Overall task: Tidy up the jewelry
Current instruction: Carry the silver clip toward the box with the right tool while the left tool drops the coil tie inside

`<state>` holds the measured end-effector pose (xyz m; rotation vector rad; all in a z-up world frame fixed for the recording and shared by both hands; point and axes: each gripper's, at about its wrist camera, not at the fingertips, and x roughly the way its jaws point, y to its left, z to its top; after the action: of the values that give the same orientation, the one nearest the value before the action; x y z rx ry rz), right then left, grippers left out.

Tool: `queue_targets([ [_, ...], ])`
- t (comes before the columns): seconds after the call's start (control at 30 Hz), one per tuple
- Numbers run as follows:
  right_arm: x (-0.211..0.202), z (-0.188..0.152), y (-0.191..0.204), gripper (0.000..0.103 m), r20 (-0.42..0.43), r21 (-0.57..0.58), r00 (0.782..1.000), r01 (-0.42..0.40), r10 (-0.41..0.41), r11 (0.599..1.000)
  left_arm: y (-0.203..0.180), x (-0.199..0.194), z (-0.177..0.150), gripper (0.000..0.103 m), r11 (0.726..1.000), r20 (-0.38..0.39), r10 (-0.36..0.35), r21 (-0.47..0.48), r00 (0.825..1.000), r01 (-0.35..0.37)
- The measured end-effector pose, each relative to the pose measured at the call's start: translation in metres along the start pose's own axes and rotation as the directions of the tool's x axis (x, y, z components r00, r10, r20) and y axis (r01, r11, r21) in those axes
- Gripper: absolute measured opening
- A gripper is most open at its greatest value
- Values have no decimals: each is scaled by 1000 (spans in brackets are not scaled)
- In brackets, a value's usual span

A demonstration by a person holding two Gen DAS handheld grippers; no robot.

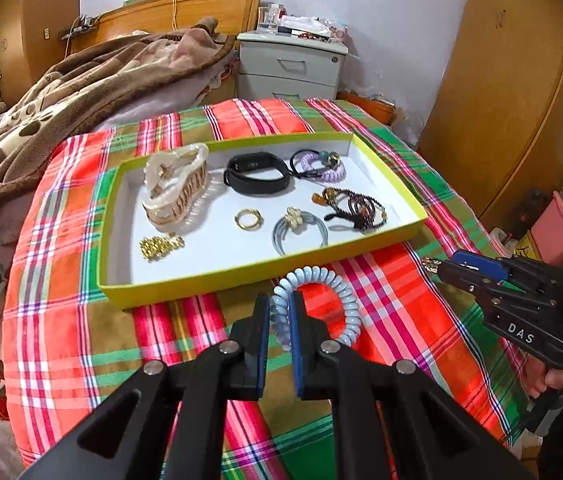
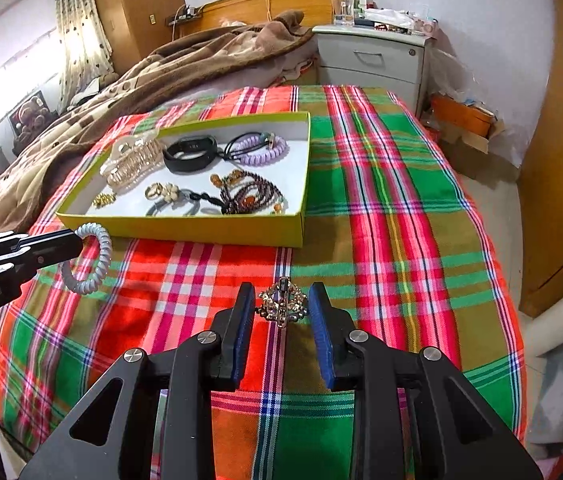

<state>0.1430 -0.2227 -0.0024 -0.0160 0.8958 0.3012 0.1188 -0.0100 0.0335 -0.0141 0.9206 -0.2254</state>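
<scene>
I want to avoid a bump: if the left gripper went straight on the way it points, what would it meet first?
Probably the near wall of the yellow-green tray, just beyond the pale blue coil hair tie that the left gripper holds. Depth is unclear; it might meet the plaid cloth first.

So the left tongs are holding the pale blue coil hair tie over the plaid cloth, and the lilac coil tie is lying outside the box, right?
Not quite. The left tongs do grip the pale blue coil hair tie over the plaid cloth, but the lilac coil tie lies inside the box, at its far right corner. The left wrist view shows it.
</scene>
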Motion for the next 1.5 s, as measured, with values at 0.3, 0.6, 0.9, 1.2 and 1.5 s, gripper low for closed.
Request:
queue_targets([
  [0.3,-13,16,1,29,43,-6,999,-10,10,1000,8,-11,16,10,1000,34,22,0,999,-22],
  [0.6,-19,43,6,29,81,-23,996,-33,35,999,17,-16,35,10,1000,66,25,-1,998,-25],
  [0.9,-7,76,10,29,95,-31,993,-64,67,997,25,-5,45,10,1000,60,26,-18,998,-25],
  [1.2,22,107,13,29,76,-40,994,-79,82,996,29,15,48,10,1000,31,18,-25,999,-17],
  [1.5,60,122,16,29,24,-50,996,-85,86,995,32,32,48,10,999,-1,14,-35,1000,-14],
])
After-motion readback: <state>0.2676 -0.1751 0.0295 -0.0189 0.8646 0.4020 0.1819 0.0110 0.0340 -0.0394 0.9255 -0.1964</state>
